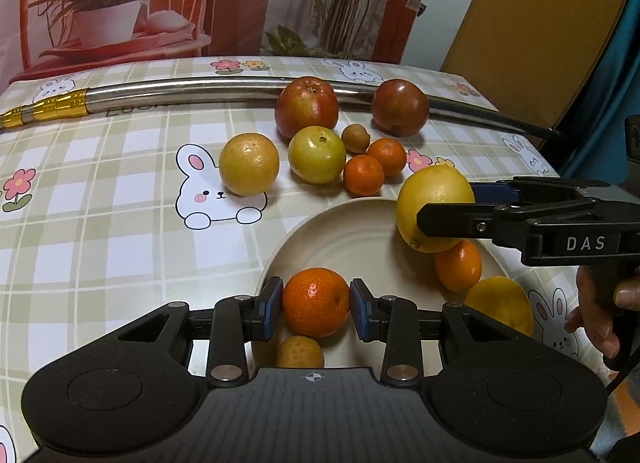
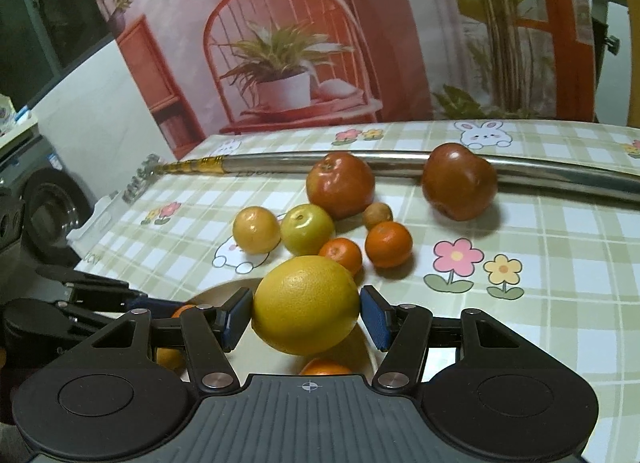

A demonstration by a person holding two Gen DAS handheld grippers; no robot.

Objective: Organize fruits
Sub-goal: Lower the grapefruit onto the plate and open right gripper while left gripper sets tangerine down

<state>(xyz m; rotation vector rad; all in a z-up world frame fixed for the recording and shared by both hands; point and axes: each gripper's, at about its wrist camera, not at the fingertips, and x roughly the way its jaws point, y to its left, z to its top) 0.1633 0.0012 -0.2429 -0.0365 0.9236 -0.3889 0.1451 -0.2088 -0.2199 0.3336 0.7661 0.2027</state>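
Left claw pinches a round, dimpled tangerine.

Shiny steel, glossy fruit, matt plastic.
The pipe is polished metal; the lemon pitted and glossy; the plate matt, perhaps ceramic; the tablecloth smooth.

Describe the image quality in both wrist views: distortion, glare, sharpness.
Left wrist view: fisheye bends the metal pole into an arc; a small glare spot sits on the tangerine between the left gripper pads; fruit looks sharp. Right wrist view: same bowing, dark vignetted corners, soft highlights on the lemon in the right gripper.
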